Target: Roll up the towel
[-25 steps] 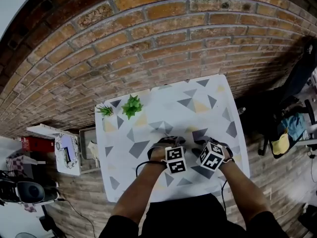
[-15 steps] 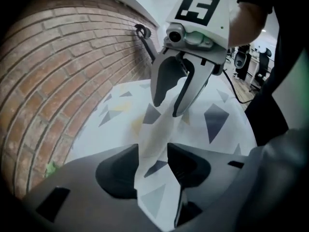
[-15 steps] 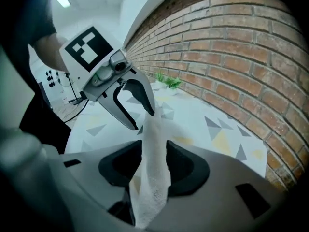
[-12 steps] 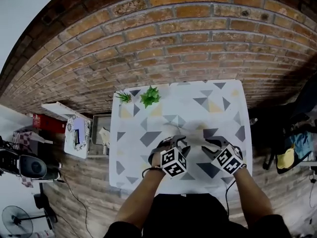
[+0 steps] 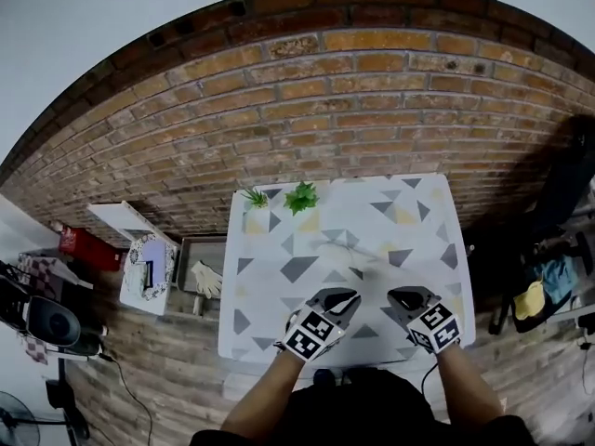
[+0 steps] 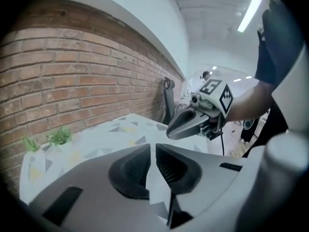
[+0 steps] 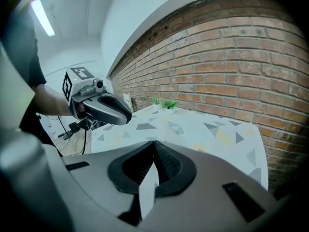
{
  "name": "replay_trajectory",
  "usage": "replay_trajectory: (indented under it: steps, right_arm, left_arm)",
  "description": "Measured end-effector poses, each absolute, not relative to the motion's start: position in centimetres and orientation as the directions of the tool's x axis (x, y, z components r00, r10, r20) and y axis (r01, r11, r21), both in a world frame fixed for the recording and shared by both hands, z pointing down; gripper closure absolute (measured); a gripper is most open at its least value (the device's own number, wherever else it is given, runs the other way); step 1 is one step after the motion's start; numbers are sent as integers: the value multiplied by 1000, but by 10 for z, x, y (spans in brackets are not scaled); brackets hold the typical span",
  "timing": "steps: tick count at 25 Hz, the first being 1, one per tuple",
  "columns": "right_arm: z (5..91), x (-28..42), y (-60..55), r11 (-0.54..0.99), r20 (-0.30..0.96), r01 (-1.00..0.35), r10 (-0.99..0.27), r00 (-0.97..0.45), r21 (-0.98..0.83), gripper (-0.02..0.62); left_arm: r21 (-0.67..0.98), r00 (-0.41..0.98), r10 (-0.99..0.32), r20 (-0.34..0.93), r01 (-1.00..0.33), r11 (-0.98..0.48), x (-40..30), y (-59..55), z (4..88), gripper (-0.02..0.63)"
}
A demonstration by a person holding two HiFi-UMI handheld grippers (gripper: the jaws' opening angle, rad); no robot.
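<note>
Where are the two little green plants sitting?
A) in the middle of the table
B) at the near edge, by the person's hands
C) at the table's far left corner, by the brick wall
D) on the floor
C: in the head view, both plants stand at the far left corner of the table, on the side by the brick wall.
</note>
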State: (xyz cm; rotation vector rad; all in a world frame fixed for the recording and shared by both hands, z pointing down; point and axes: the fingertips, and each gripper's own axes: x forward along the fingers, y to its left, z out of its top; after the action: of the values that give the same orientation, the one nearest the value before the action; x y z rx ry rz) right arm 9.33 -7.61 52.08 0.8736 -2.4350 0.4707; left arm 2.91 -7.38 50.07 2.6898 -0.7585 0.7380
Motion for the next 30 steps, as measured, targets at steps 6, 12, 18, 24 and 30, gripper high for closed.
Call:
replay_trajectory:
  steps: [6, 12, 18, 24, 30]
  right_arm:
    - [488, 67, -16, 636, 511, -719, -535, -673, -282, 578]
    - [453, 64, 28, 557, 473, -767, -608, -638, -319, 577]
    - [429, 87, 51, 524, 403, -789, -678, -615, -322, 568]
    - [426, 105, 81, 605, 349, -715, -625, -699, -350, 572]
    - [400, 171, 107, 666, 291, -668, -601, -744, -332, 577]
  left_arm:
    - [145, 810, -470, 352, -543, -827, -2, -23, 464, 568]
    - [204, 810, -511, 286, -573, -794, -24, 6, 455, 580]
    - [214, 750, -595, 289, -656, -724, -36, 27, 435, 588]
    - [139, 647, -693, 317, -755, -641, 1, 43, 426, 588]
    - [144, 577, -772, 266, -816, -560, 76, 64, 397, 588]
